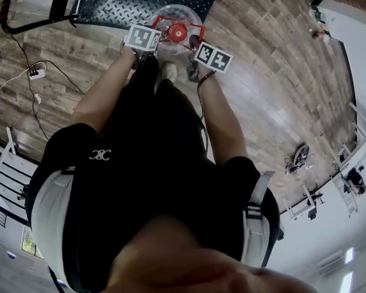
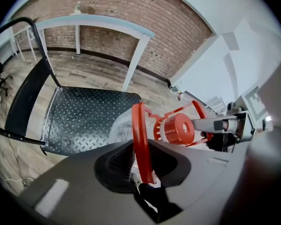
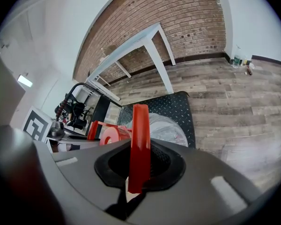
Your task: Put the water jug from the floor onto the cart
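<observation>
The water jug [image 1: 183, 14] is held at the cart [image 1: 140, 2] deck's near edge. Its red handle [image 2: 141, 139] is pinched by the right gripper [image 3: 139, 165]; the left gripper [image 2: 143, 168] jaws are spread slack round it. The jug could be tipped off the edge by lopsided support.

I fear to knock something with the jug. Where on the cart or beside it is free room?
The cart deck is bare from its push handle to the water jug. The wooden floor right of the deck is also free. Crowded: the deck's near edge, where the left gripper and right gripper straddle the jug's red handle.
</observation>
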Demonstrator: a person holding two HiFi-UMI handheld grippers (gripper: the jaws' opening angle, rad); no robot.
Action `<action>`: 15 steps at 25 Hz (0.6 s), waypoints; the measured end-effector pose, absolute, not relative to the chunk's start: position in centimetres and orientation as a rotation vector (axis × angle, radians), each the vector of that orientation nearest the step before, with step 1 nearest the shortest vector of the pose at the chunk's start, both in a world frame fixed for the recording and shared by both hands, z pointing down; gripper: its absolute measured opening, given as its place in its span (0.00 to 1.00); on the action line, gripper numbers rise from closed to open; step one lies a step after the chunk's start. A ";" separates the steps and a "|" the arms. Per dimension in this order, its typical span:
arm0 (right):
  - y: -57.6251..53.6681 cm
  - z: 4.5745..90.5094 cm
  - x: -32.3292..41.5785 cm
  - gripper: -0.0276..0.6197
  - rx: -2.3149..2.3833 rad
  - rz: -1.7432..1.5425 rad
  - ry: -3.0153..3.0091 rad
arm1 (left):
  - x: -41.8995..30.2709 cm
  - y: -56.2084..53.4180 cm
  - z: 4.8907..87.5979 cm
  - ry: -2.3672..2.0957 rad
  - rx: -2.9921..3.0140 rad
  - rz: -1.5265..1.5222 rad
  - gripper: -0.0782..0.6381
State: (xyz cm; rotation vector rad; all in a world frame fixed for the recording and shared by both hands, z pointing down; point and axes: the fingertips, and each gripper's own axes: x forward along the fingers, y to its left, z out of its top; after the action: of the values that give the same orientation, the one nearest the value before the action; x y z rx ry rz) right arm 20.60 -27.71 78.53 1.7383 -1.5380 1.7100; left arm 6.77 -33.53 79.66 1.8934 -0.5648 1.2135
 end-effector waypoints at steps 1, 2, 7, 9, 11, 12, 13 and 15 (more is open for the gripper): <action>-27.8 78.6 20.7 0.12 1.739 1.708 -1.543 | 6.7 -33.7 79.7 -0.575 1.894 1.205 0.22; -27.7 78.8 20.9 0.12 1.738 1.713 -1.543 | 6.7 -33.8 79.7 -0.584 1.896 1.193 0.24; -27.2 79.3 21.1 0.15 1.689 1.780 -1.541 | 6.6 -33.8 79.2 -0.584 1.908 1.158 0.30; -27.4 78.7 21.4 0.24 1.712 1.751 -1.566 | 6.6 -33.8 78.9 -0.582 1.915 1.149 0.31; -27.7 77.9 21.7 0.31 1.747 1.725 -1.587 | 6.5 -33.9 78.3 -0.595 1.922 1.123 0.31; -27.8 77.5 21.8 0.34 1.761 1.708 -1.596 | 6.5 -34.0 77.9 -0.605 1.930 1.115 0.31; -27.8 77.0 21.9 0.35 1.773 1.684 -1.604 | 6.4 -34.2 77.6 -0.617 1.939 1.110 0.31; -27.9 75.9 22.3 0.37 1.801 1.618 -1.620 | 6.2 -34.6 76.8 -0.649 1.955 1.100 0.31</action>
State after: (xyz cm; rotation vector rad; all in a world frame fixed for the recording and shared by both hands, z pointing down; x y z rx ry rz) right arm 22.34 -27.87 75.93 1.8008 -1.6199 1.6176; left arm 6.24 -34.57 76.79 1.9546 -0.6489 1.1002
